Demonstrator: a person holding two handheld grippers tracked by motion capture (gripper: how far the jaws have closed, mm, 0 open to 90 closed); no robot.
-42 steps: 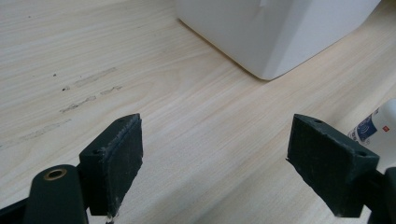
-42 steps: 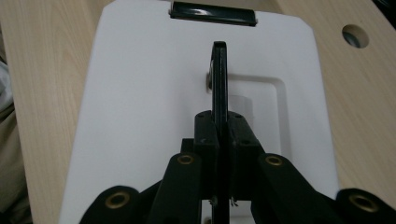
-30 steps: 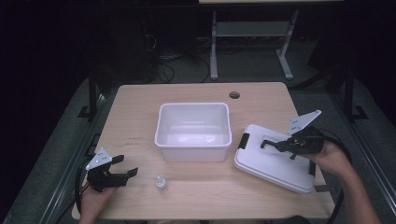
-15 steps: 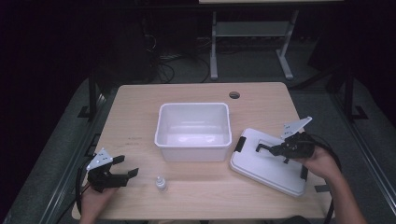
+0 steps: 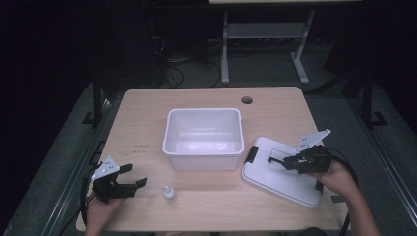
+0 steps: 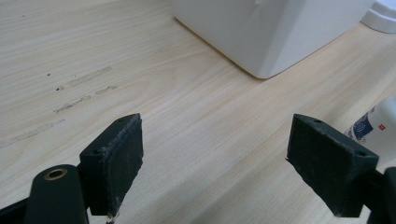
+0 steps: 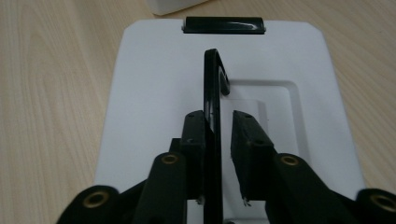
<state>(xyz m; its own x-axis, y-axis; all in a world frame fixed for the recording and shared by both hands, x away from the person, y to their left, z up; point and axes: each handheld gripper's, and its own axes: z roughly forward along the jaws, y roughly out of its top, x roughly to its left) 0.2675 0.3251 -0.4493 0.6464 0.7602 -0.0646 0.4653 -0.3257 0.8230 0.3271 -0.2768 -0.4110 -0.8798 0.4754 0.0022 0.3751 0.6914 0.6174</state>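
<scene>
A white lid [image 5: 282,182] lies flat on the table at the right, with a black latch [image 5: 252,154] at its near-bin end. Its thin black handle [image 7: 212,84] stands upright between the jaws of my right gripper [image 5: 281,161]. Those jaws have just been opening: the handle leans on the left pad [image 7: 195,140], and a gap shows to the right pad. A white open bin [image 5: 204,111] sits mid-table. My left gripper [image 5: 134,176] rests open at the front left, nothing between its fingers. A small bottle [image 5: 169,193] stands just right of it.
A round cable hole [image 5: 247,100] sits near the table's far edge. In the left gripper view the bin's corner [image 6: 280,32] is ahead and the bottle [image 6: 378,126] is beside the right jaw. Dark floor and a metal stand lie beyond the table.
My right gripper has sunk a little with the lid, which now lies flat on the table. Its jaws have parted from the handle. The left gripper has stayed still.
</scene>
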